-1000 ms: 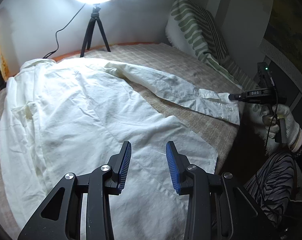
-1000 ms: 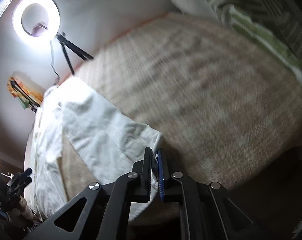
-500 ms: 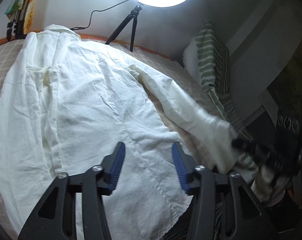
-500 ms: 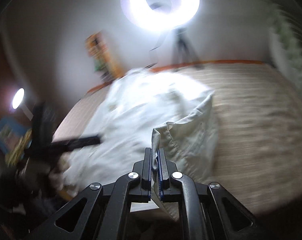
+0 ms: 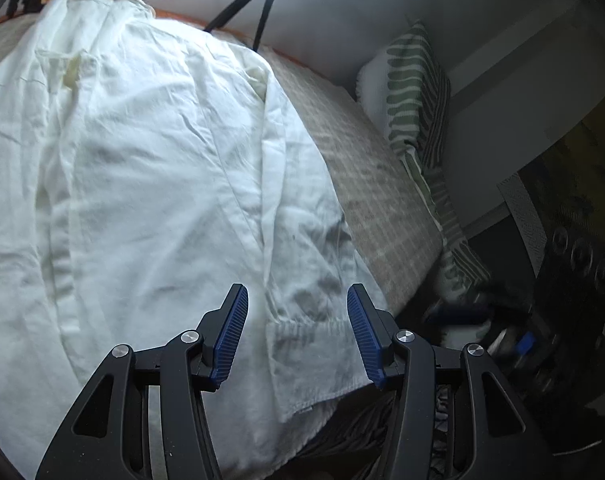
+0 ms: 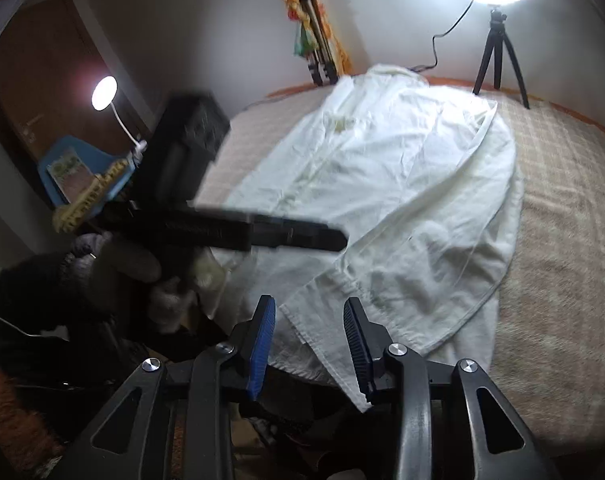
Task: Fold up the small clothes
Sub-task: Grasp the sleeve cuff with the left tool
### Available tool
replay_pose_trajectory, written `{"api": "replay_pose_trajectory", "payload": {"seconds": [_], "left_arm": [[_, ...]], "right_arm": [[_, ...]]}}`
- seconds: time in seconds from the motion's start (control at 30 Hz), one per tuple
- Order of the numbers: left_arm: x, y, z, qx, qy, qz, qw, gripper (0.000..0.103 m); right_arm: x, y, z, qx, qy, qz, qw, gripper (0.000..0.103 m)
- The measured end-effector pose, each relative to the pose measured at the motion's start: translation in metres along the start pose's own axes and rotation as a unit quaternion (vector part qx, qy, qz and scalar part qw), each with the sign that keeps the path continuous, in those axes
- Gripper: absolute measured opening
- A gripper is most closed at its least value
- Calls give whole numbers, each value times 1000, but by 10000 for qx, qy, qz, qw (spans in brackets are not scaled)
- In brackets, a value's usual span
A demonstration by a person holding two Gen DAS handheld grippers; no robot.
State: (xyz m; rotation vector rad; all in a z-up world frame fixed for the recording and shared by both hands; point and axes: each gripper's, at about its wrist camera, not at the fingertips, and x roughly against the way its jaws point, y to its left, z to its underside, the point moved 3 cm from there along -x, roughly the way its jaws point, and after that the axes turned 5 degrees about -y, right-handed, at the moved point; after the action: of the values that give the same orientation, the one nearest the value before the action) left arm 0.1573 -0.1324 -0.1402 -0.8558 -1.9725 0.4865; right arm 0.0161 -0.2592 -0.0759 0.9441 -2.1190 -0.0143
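A white long-sleeved shirt (image 5: 142,168) lies spread on the checked bed cover (image 5: 374,176). Its right sleeve is folded across the body, and the cuff (image 5: 306,344) lies near the bed's front edge. My left gripper (image 5: 296,300) hovers open just above that cuff with nothing pinched. In the right wrist view the same shirt (image 6: 402,184) fills the middle. My right gripper (image 6: 309,304) has its jaws opening over the cuff (image 6: 322,320), and the pads are off the cloth. The left gripper (image 6: 262,236) shows there as a blurred black bar in a gloved hand (image 6: 102,268).
A ring light on a black tripod (image 6: 498,40) stands at the bed's far edge. A green-striped pillow (image 5: 414,92) leans at the right wall. A small lamp (image 6: 104,92) and blue shelf items sit to the left. The bed's front edge drops off below the grippers.
The right gripper carried the sleeve cuff across onto the shirt's body and let go, its jaws parting. The left gripper opened wider, rolled and dipped toward the front hem.
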Motion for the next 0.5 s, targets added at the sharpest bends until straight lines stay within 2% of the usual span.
{"api": "replay_pose_trajectory", "payload": {"seconds": [0.07, 0.13, 0.3, 0.33, 0.37, 0.5], "left_arm": [[-5, -5, 5, -272, 97, -161, 9995, 50], [-10, -8, 11, -525, 207, -424, 9975, 50], [-17, -8, 23, -653, 322, -402, 9965, 47], [-18, -9, 24, -699, 295, -382, 9964, 43], [-18, -9, 25, -727, 294, -365, 9963, 33], [-23, -7, 28, -654, 334, -181, 9971, 15]], "right_arm": [[15, -14, -11, -105, -159, 13, 9998, 39], [21, -35, -27, -248, -248, 364, 9987, 40], [-4, -106, -94, -863, -338, 1022, 9904, 39], [-15, -117, -110, -950, -303, 1140, 9885, 39], [-26, -131, -125, -1047, -284, 1263, 9860, 39], [-72, -173, -176, -1263, -89, 1579, 9793, 38]]}}
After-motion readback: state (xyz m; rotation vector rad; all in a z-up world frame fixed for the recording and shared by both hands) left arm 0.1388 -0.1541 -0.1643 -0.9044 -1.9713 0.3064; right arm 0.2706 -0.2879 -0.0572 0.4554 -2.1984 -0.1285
